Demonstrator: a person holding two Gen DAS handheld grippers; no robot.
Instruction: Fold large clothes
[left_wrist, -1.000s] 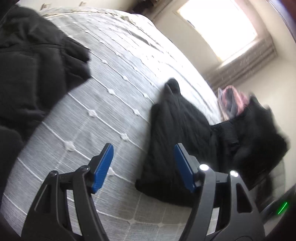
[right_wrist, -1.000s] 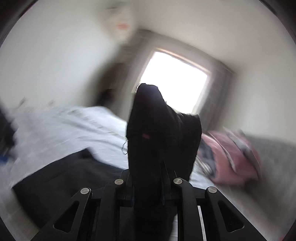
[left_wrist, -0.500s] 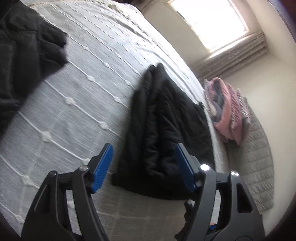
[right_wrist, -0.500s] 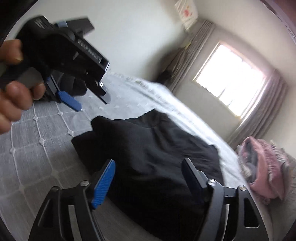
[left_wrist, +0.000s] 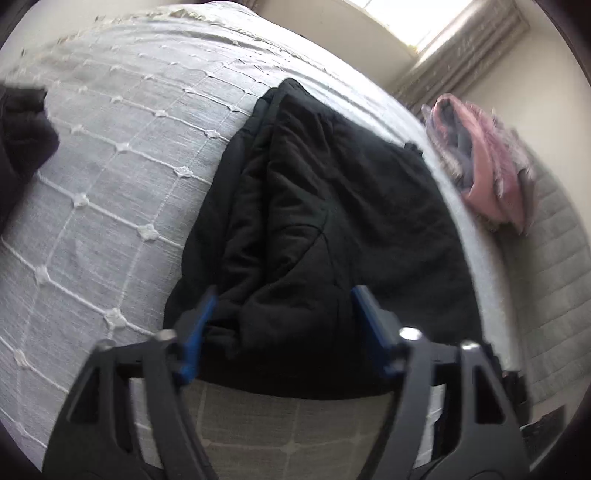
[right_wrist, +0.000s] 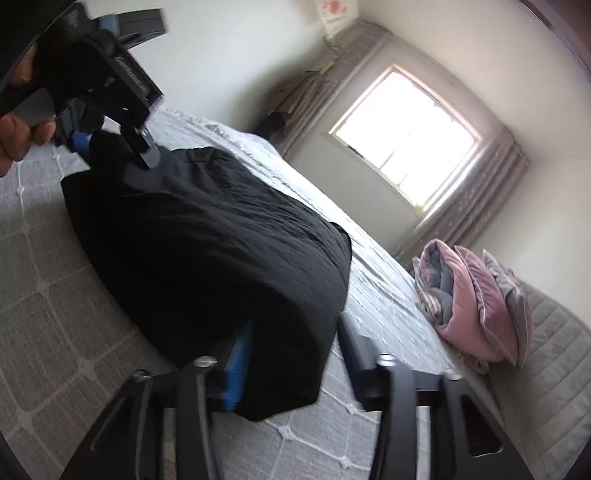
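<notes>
Black padded jacket (left_wrist: 332, 229) lies folded near bed (left_wrist: 110, 184) edge: soft, bulky, floppy, likely springy. Left gripper (left_wrist: 284, 332) wide, empty; right gripper (right_wrist: 295, 354) wide, straddling hem corner. Best hold: thick near-edge fold.

Bed (left_wrist: 122, 192): grey quilted cover with white stitched grid.
Black padded jacket (left_wrist: 332, 221): folded on the cover, near end between the left jaws.
Second dark garment (left_wrist: 22, 140): far left of those jaws.
Pink and grey bedding bundle (right_wrist: 476, 306): right of the right jaws.

Probably bedroom: bed (right_wrist: 388, 295), curtained window (right_wrist: 406, 155).
</notes>
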